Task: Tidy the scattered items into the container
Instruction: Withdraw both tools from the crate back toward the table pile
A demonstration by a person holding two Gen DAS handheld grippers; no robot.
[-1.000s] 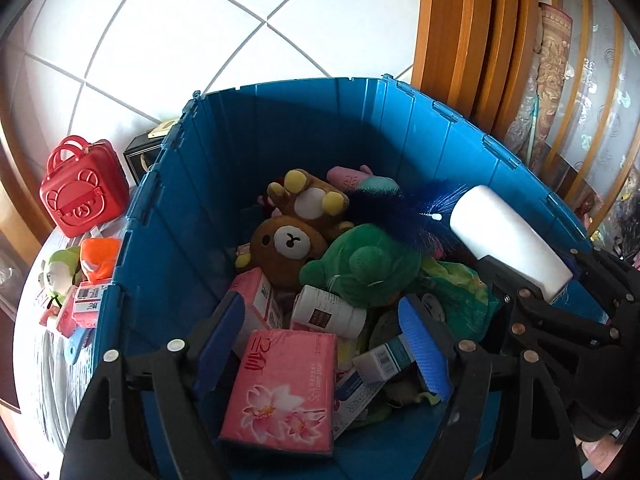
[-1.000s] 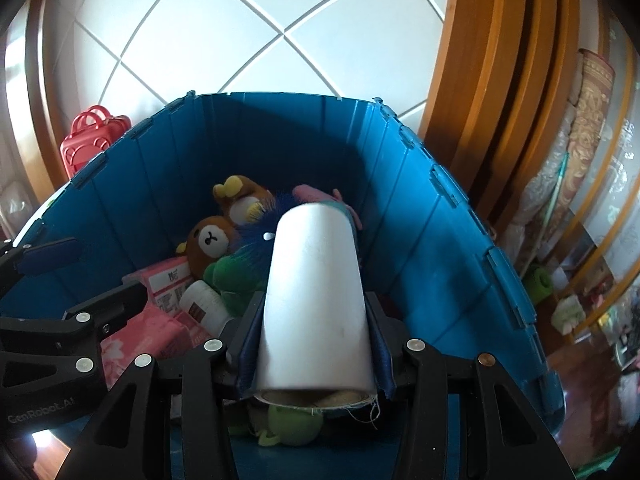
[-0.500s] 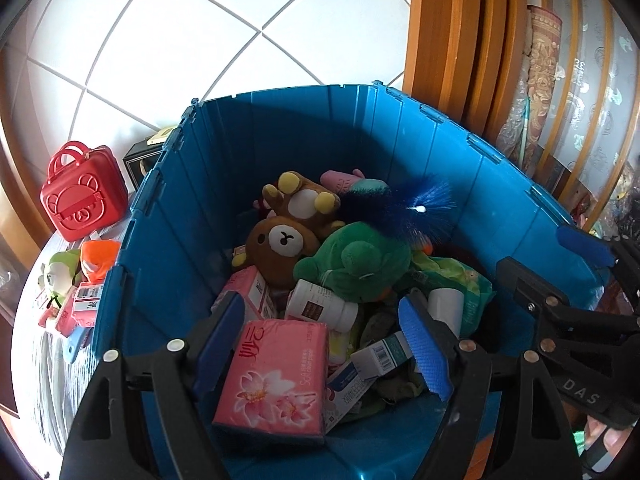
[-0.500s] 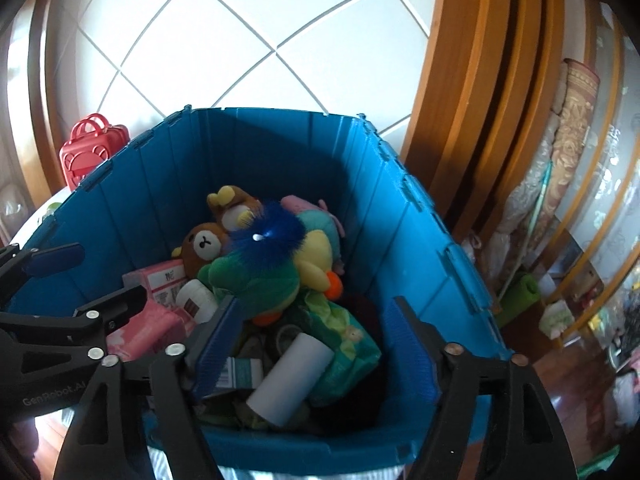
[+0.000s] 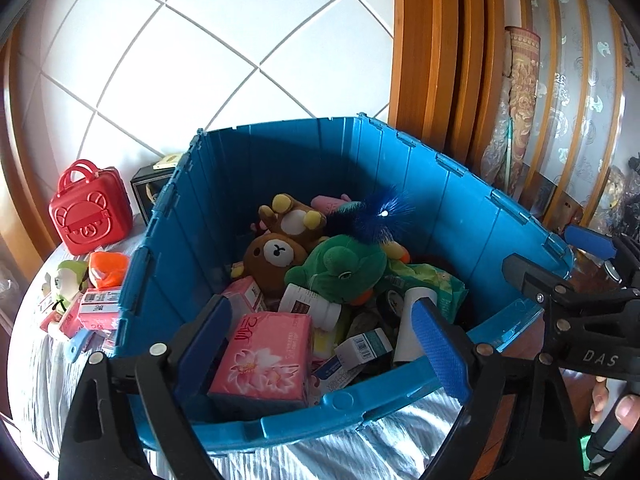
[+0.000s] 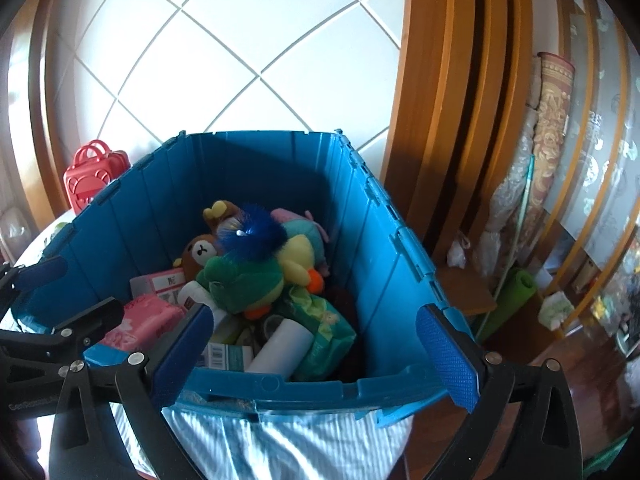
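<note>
Both grippers hover at the near rim of the bin point(image 5: 460, 216), each with fingers spread wide and nothing between them. The right gripper point(image 6: 320, 356) has just been opening its fingers, and the white roll point(image 6: 280, 346) lies free in the bin just beyond them, its long axis pointing away and slightly up-left, propped on the green pack point(image 6: 324, 320). The left gripper point(image 5: 320, 344) has also just opened further; the pink tissue pack point(image 5: 264, 360) sits in the bin right ahead of it, untouched. What is left to tidy lies outside, off the bin's left wall: small boxes point(image 5: 98, 304), an orange toy point(image 5: 108, 268), a green-and-white figure point(image 5: 66, 280), and farther back a red case point(image 5: 90, 208) and a dark box point(image 5: 146, 192). All of these are to the left of the left gripper's fingers and well apart from the right one, so the left hand is judged the nearer for the next pick, the boxes closest of all. In the bin's middle a green plush point(image 5: 340, 268) tops the heap, with a brown bear point(image 5: 276, 260) and a blue spiky ball point(image 5: 380, 216) behind. Everything rests on a table point(image 5: 360, 452) covered in shiny striped cloth. Beyond it stand a white tiled wall point(image 5: 240, 40) and, to the right, wooden frames point(image 5: 436, 60).
</note>
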